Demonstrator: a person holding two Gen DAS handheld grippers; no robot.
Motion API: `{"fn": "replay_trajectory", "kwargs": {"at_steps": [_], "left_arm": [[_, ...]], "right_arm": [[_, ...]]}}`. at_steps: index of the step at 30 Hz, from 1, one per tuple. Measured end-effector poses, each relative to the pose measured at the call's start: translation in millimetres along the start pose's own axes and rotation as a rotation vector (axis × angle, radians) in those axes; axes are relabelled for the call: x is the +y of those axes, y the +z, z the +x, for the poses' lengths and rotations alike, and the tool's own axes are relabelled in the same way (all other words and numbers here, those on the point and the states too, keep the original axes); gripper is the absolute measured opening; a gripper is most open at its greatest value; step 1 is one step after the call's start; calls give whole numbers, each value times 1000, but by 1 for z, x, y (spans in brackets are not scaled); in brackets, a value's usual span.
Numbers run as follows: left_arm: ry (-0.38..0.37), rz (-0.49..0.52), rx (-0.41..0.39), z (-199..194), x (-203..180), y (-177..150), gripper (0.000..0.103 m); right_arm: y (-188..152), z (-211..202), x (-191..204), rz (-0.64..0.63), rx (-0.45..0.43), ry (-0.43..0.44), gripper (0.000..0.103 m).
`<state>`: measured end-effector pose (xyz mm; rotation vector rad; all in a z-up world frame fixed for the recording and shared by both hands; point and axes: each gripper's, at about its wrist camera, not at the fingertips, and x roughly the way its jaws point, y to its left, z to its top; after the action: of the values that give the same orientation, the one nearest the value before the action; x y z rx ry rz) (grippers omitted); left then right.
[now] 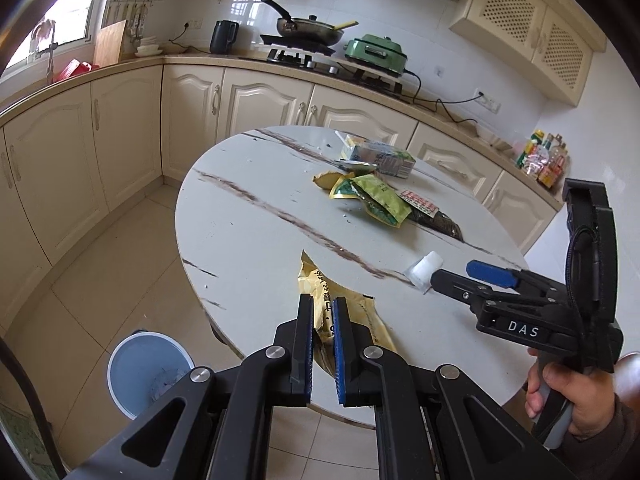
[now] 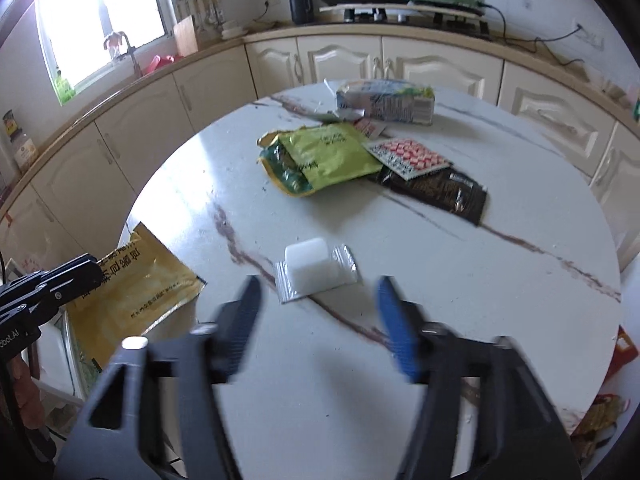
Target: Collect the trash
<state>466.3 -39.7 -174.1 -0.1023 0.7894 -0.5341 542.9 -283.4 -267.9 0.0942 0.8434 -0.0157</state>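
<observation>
Left gripper (image 1: 323,320): jaws clamped on a yellow wrapper (image 1: 362,320), which hangs out over the near-left edge of the desk (image 1: 248,200).
Yellow wrapper seen from the right wrist: torn open, crumpled, half past the desk rim (image 2: 140,280), the left gripper's dark tip (image 2: 86,268) pinching its upper corner.
Right gripper (image 2: 318,300): jaws standing wide apart, nothing between the pads; blurred in its own view.
Small white packet (image 2: 316,270): flat on the desk, just ahead of the right gripper's jaws, not touched by them.
Person's hand (image 1: 560,392): wrapped round the right gripper's handle, at the desk's near-right edge.
Remaining trash: a green pouch (image 2: 324,156), a dark sachet (image 2: 440,188) with a red-and-white wrapper (image 2: 408,156) lying on it, and a carton (image 2: 386,100) lying on its side, all clustered toward the far side of the desk.
Blue bin (image 1: 148,372): on the floor, below the desk's left edge, near the left gripper.
</observation>
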Motion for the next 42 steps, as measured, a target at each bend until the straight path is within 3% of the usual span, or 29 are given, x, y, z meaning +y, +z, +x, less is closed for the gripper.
{"fn": "replay_trajectory", "kwargs": {"at_steps": [5, 7, 11, 19, 23, 25, 29, 42], "left_arm": [[-5, 6, 46, 22, 0, -2, 5], [-10, 5, 61, 26, 1, -3, 6], [-21, -2, 75, 32, 2, -1, 8], [-17, 9, 73, 46, -4, -1, 18], [-25, 40, 74, 53, -11, -1, 28], [-15, 65, 76, 57, -17, -1, 25], [-12, 66, 72, 57, -18, -1, 6], [-51, 29, 0, 23, -8, 3, 4]], "right_arm": [[13, 21, 1, 2, 42, 36, 64], [14, 28, 3, -3, 56, 37, 48], [12, 28, 3, -16, 51, 43, 30], [6, 20, -1, -27, 29, 55, 28], [6, 19, -2, -17, 32, 60, 28], [6, 19, -2, -13, 30, 60, 28], [4, 19, 0, -13, 30, 65, 28], [10, -2, 8, -13, -23, 82, 28]]}}
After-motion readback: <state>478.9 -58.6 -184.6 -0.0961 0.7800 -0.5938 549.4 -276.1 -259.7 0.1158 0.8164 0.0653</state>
